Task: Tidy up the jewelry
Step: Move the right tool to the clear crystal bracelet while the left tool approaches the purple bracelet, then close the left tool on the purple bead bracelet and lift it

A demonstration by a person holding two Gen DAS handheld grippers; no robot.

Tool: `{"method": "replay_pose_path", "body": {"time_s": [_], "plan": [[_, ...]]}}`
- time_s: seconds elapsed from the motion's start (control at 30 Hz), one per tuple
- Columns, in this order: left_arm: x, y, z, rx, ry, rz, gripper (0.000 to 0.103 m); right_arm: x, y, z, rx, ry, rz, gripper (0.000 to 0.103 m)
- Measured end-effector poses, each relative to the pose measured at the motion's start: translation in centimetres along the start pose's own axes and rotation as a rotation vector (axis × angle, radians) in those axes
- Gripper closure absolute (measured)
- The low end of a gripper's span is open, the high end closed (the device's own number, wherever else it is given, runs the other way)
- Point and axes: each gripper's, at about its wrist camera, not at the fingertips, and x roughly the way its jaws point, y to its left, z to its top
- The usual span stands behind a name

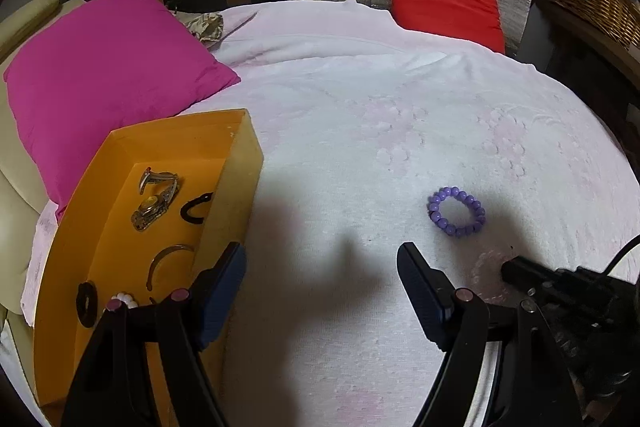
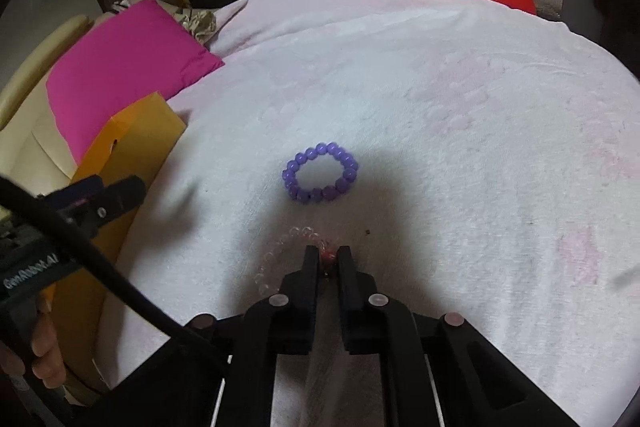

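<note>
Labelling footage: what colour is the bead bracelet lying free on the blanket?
Purple bracelet; clearest in the right wrist view.

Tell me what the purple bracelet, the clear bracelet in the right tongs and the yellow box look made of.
Purple bracelet: round glossy beads, glass or plastic; highlights show on each.
Clear bracelet: transparent beads, likely glass or acrylic; the blanket shows through, one red bead sits between the right tongs.
Yellow box: matte cardboard by its look, thin flat walls with folded edges.
</note>
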Motion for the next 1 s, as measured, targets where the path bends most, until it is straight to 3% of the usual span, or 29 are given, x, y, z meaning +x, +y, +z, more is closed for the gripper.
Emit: {"method": "replay_pose_path", "body": {"time_s": [0.37, 0.6, 0.73, 0.8, 1.0], "plan": [[0.6, -2.9, -0.1, 0.048, 0.011, -0.019, 0.025, -3.2, -6.9, 0.4, 0.101, -0.039, -0.134, 0.093], [1.2, -5.0, 0.0, 0.079, 0.025, -0.036, 0.025, -3.3, -10.6, 0.5, 0.239, 0.034, -0.084, 0.088], [1.2, -6.3, 0.0, 0.109, 0.017, -0.036, 0.025, -3.8, -11.1, 0.4, 0.252, 0.03, -0.068, 0.084], [1.1, -6.8, 0.0, 0.118, 0.014, -0.036, 0.025, -4.0, -11.3, 0.4, 0.265, 0.028, -0.051, 0.074], [1.3, -7.2, 0.2, 0.129, 0.017, -0.037, 0.025, -4.5, -11.9, 0.2, 0.289, -0.007, -0.039, 0.074]]}}
